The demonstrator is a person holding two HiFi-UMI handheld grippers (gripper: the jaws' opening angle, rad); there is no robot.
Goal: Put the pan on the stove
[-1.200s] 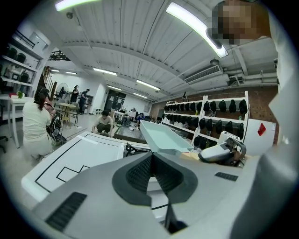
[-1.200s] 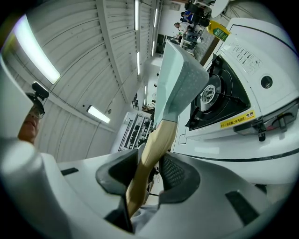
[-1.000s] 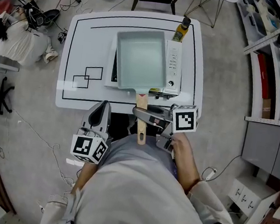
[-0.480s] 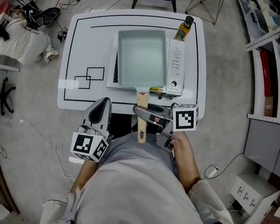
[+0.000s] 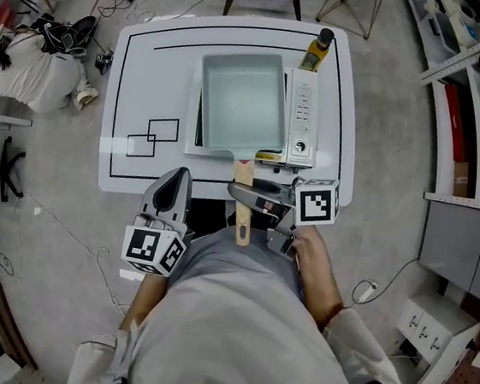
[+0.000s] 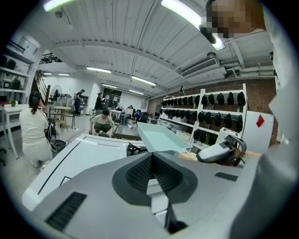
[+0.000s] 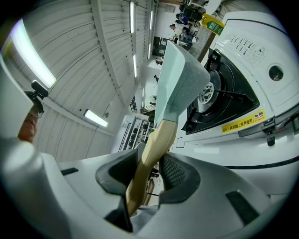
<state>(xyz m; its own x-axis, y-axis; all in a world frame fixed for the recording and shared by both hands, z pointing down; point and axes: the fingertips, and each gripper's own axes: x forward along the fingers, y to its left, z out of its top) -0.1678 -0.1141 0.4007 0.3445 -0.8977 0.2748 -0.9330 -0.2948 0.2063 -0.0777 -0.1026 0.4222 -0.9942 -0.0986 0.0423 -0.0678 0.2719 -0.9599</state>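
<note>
Pan (image 5: pixel 242 101), one, rectangular, pale teal, we note at centre, its wooden handle (image 5: pixel 243 175) pinched by right gripper (image 5: pixel 238 193); left gripper (image 5: pixel 177 180) pressed together.

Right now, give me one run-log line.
right gripper: shut on pan handle | pan: held above stove, not set down | left gripper: shut, empty

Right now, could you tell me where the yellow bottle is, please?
In the head view, the yellow bottle stands near the far right corner of the table, just behind the control panel of the stove and right of the pan.
</note>
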